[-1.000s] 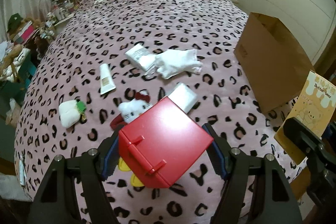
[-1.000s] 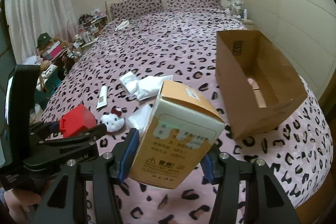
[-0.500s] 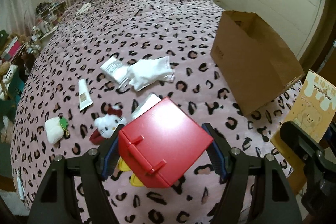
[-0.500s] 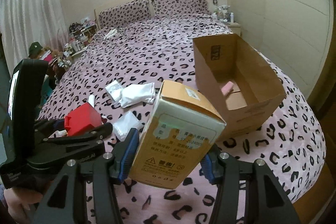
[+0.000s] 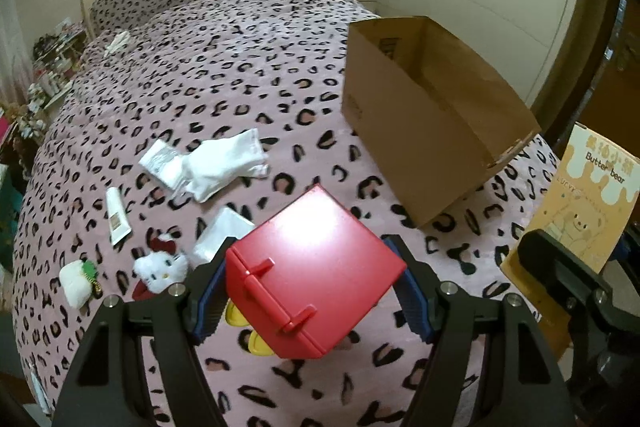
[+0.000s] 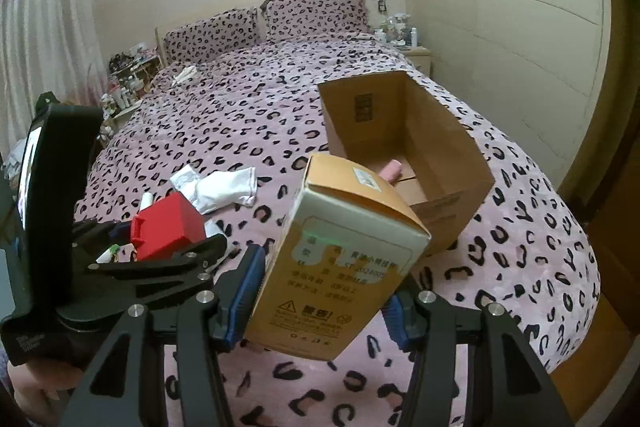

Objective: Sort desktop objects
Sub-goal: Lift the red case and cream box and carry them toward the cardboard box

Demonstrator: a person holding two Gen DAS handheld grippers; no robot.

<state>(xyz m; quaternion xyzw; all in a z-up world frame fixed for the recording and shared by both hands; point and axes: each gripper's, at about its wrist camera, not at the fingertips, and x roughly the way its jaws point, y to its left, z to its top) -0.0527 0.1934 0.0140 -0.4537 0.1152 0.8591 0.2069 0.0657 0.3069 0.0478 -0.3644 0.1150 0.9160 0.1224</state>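
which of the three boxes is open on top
The big brown cardboard box sitting on the bed: its top is open and a pink item lies inside. The red box and the tan Butter bear carton are closed and held in the grippers.

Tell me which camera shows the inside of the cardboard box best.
The right wrist view: it looks into the cardboard box down to its floor, where a pink item lies. The left wrist view shows mostly its outer side and upper inner walls.
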